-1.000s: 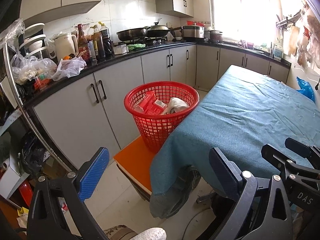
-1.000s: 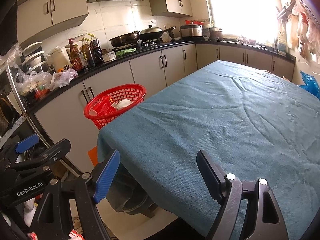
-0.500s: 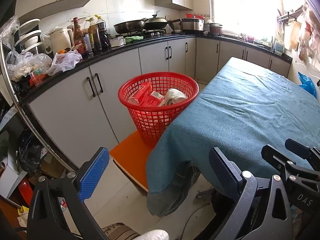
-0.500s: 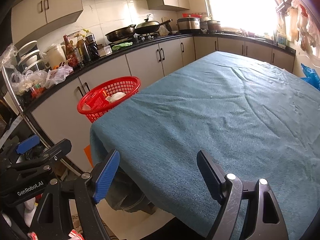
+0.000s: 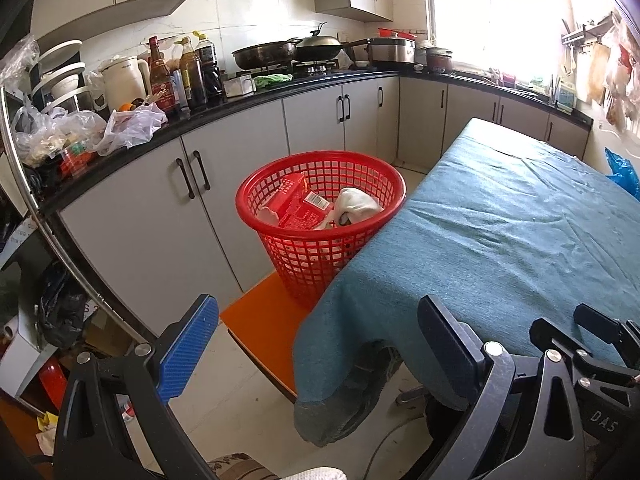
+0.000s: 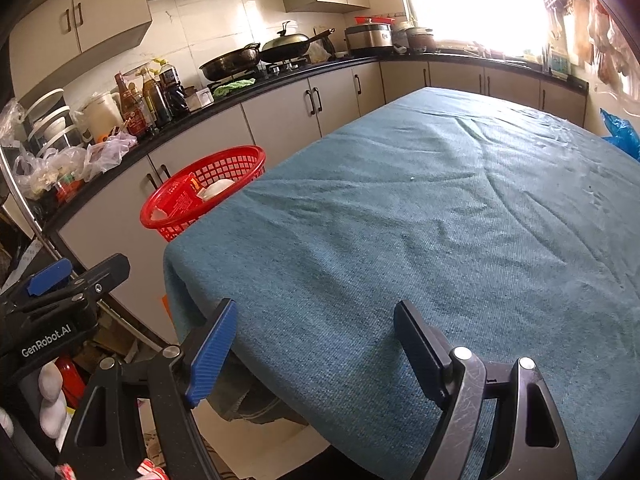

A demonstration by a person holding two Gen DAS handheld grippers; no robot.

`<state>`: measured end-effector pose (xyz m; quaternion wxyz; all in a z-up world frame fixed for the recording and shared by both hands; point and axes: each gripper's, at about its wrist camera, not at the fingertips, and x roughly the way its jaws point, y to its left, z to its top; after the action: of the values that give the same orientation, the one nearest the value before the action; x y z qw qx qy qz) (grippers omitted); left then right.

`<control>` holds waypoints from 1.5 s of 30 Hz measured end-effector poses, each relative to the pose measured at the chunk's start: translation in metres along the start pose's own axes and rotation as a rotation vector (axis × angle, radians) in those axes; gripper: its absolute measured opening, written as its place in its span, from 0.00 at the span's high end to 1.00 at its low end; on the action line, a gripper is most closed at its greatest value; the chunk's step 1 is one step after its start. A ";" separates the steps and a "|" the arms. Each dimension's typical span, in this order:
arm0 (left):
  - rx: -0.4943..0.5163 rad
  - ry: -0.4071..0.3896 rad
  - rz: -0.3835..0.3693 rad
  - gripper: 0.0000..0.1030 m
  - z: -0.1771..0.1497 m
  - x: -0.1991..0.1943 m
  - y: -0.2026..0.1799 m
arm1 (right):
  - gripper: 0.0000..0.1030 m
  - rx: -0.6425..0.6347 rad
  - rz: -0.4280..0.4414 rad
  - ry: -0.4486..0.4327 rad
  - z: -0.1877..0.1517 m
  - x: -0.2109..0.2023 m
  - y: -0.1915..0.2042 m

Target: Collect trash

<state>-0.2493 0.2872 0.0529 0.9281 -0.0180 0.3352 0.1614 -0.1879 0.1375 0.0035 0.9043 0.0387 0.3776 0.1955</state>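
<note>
A red mesh basket (image 5: 320, 216) stands on an orange stool (image 5: 264, 328) beside the table's near left corner; the basket (image 6: 200, 196) also shows in the right wrist view. Inside lie a red carton (image 5: 294, 204) and a crumpled white bag (image 5: 356, 204). My left gripper (image 5: 316, 344) hangs open off the table's corner, nothing between its fingers. My right gripper (image 6: 312, 344) stands open over the table's front edge, empty too. The teal cloth (image 6: 440, 220) on the table bears no loose trash that I can see.
Grey cabinets and a black counter (image 5: 224, 108) with bottles, a kettle, plastic bags and pans run along the left and back. A blue bag (image 6: 620, 132) sits at the table's far right. Clutter and boxes fill the floor at the lower left (image 5: 60, 320).
Both views have pulled back and tipped slightly; the basket and table sit a little lower and nearer in each view. Both grippers stay open and empty.
</note>
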 end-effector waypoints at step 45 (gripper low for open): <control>-0.003 -0.002 0.046 0.04 -0.003 0.001 -0.001 | 0.17 -0.067 -0.002 0.001 -0.008 0.002 0.020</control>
<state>-0.2502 0.2863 0.0493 0.9244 -0.0114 0.3344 0.1833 -0.1987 0.1561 0.0009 0.9050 0.0081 0.3714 0.2073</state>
